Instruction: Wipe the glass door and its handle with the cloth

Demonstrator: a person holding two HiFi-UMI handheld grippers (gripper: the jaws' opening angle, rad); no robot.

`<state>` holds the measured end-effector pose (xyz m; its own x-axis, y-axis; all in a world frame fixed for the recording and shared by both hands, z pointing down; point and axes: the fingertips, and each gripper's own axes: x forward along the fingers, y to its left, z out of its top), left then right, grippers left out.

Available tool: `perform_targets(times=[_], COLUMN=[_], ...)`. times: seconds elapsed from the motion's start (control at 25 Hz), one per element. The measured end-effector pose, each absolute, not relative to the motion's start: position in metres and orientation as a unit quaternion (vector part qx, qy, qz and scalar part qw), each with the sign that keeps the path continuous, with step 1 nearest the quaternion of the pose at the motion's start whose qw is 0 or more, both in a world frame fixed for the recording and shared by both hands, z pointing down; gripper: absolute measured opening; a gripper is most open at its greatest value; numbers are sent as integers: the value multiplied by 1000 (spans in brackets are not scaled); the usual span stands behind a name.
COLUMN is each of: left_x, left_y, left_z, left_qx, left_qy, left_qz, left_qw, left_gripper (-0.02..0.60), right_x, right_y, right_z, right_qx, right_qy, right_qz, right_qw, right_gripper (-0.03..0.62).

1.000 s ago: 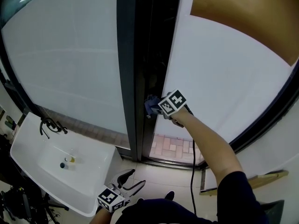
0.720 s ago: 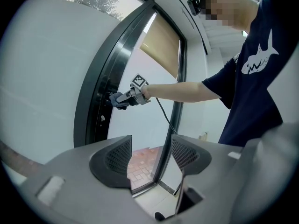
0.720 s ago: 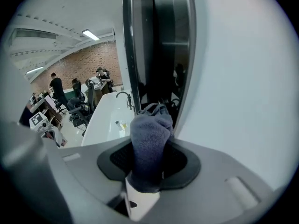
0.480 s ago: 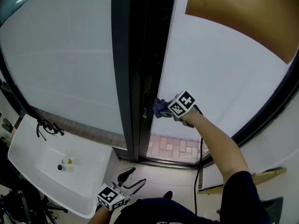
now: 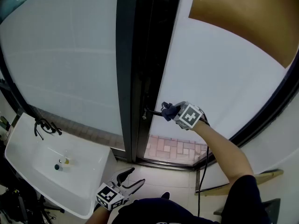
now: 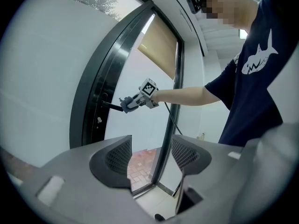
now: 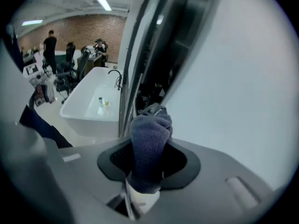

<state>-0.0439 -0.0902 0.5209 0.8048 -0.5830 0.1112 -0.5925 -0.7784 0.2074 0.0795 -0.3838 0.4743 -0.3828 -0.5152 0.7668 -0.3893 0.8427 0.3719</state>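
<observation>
Cloth [image 5: 167, 109] clamped in right gripper [image 5: 173, 111], apparently slid outward along handle [image 5: 152, 112]

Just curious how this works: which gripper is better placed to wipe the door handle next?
Right. The right gripper is shut on the cloth and held up at the door handle. The left gripper hangs low, jaws apart and empty, far from it.

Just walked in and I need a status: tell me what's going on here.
A person holds a gripper in each hand. The right gripper is shut on a dark blue cloth, pressed to the end of the handle on the glass door. The left gripper hangs low, open and empty, near a white sink.
</observation>
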Motion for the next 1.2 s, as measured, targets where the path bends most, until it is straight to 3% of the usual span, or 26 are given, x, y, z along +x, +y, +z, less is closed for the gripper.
perform_targets(times=[0.2,0.48,0.8,1.2], left_x=[-45,-47,-55,-51], left_y=[-89,-80,-79,-82], left_z=[513,520,531,526], left_qx=[941,939,933,938], left_qy=[-319,-323,-338,-324], left_qz=[20,13,6,10], left_qw=[111,117,126,122], left_gripper=[261,261,261,261], right_x=[17,-52,-49,17], right_y=[-365,-367,-379,-364], right_z=[459,481,517,545], right_qx=[254,224,172,133], right_qy=[-778,-671,-564,-536], right_qz=[-289,-501,-602,-610], right_qw=[496,498,539,568], right_gripper=[138,138,138,135])
